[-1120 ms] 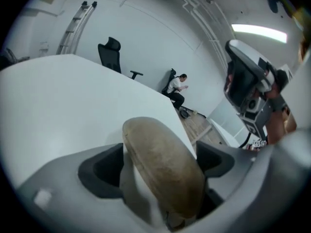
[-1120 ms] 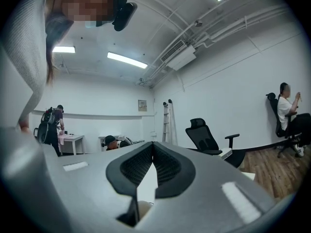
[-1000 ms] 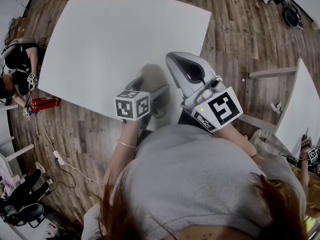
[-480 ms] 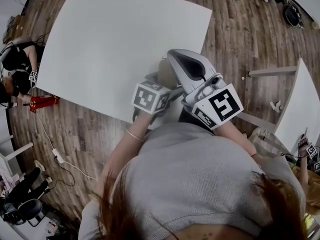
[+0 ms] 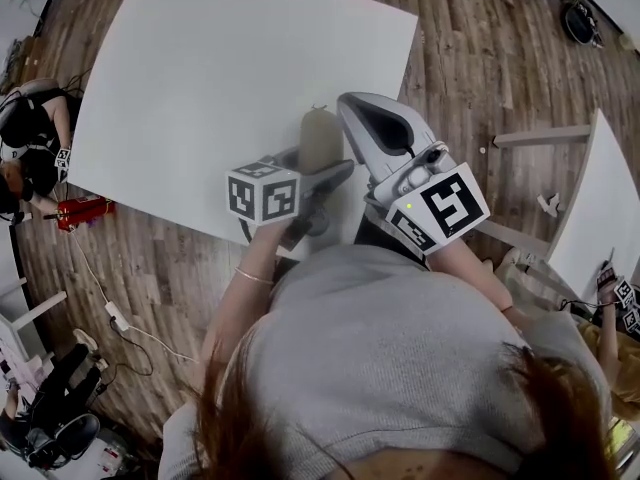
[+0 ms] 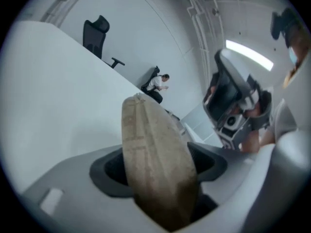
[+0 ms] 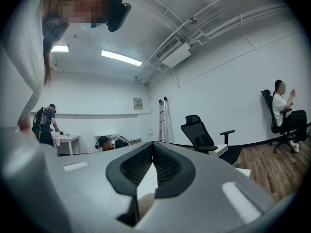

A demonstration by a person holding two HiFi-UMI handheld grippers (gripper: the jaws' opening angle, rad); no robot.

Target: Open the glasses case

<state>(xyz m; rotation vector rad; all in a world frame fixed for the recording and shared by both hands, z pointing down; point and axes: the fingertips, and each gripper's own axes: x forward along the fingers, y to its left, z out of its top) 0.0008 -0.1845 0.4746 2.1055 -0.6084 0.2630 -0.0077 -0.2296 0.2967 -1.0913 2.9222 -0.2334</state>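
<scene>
The tan glasses case [image 5: 320,138] stands on edge over the near part of the white table [image 5: 200,78]. My left gripper [image 5: 322,170] has just been closing on it. In the left gripper view the case [image 6: 155,149] fills the gap of the left gripper [image 6: 160,171], and both black pads press its sides. The case's lid seam looks closed. My right gripper [image 5: 365,108] hovers just right of the case, pointing level. In the right gripper view my right gripper [image 7: 153,166] has its pads together with nothing between them.
Wooden floor [image 5: 480,58] surrounds the table. A second white table [image 5: 600,208] stands at the right. A red object [image 5: 85,208] and cables lie on the floor at the left, near a seated person [image 5: 30,128]. Office chairs [image 7: 204,135] and other people are farther off.
The left gripper has swung in from the left and its jaws have closed around the case. The case has gone from lying low to standing up between them. The right gripper has stayed put.
</scene>
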